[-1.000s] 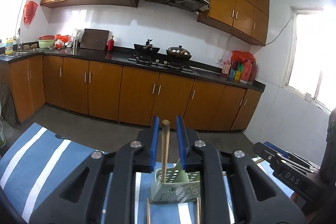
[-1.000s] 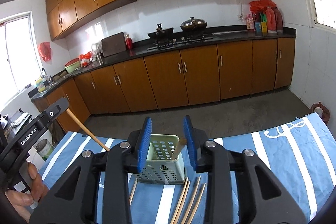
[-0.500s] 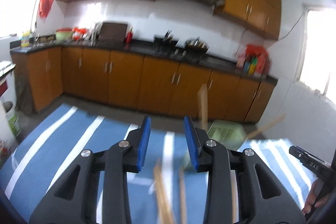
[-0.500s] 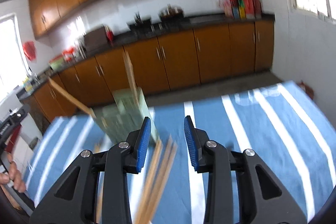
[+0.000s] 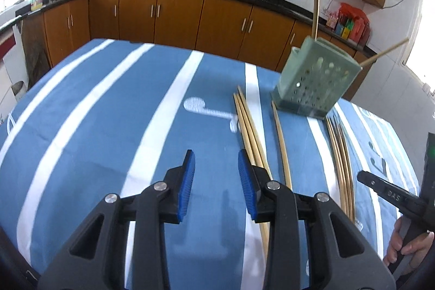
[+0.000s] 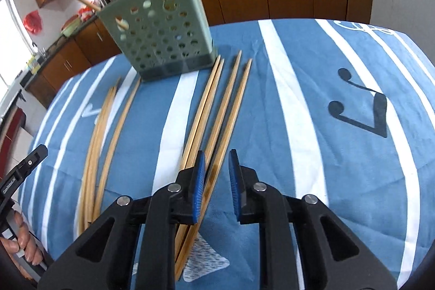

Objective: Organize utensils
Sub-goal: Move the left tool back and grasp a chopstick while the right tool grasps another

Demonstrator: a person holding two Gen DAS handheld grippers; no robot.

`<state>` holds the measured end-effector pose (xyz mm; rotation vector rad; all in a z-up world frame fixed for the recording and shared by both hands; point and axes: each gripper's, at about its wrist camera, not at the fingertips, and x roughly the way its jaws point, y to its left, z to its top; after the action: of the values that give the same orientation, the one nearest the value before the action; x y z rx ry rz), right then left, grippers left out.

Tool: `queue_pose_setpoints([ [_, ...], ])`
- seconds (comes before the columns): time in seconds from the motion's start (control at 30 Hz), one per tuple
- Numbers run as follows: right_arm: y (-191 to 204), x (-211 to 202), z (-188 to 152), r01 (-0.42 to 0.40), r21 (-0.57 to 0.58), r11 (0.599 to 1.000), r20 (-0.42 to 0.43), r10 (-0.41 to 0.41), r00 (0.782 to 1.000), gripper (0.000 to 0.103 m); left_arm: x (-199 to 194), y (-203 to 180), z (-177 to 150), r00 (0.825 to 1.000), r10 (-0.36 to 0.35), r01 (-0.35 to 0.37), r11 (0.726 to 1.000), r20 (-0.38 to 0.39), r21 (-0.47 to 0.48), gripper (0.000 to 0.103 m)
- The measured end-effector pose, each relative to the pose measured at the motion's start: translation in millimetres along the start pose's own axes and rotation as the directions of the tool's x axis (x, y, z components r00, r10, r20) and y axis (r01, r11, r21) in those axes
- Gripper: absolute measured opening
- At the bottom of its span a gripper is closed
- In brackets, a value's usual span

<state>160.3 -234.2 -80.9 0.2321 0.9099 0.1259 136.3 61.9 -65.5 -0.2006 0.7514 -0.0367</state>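
Your right hand-held gripper [image 6: 215,185] is closing over a loose chopstick [image 6: 217,151] lying near the green holder [image 6: 160,31], the left hand-held gripper [image 5: 216,182] gaping empty; being thin, light, stiff and slippery, grip it mid-shaft.

A: How is the left gripper [image 5: 216,171] built?
B: Black angular plastic arms with triangular cut-outs, round silver screws at the joints, and ribbed blue pads lining the inner faces of its fingers [image 5: 187,181].
A: Does the right gripper [image 6: 216,173] look alike?
B: The same black frame, silver screws and blue pads. Seen from the left camera, its side bar carries pale raised lettering, beside a small green light.
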Motion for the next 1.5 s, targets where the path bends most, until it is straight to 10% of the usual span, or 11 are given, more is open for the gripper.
queue_pose_setpoints([
  [0.73,-25,6,-1,0.115,0.009,0.993,0.018,-0.115,0.993,0.008,39,-45,-28,0.982,-0.057,0.076,0.992,-0.177,0.102,0.012],
  [1.5,-44,11,14,0.108,0.042,0.993,0.045,-0.11,0.993,0.008,69,-16,8,0.99,0.024,-0.008,0.994,-0.137,0.112,0.008],
])
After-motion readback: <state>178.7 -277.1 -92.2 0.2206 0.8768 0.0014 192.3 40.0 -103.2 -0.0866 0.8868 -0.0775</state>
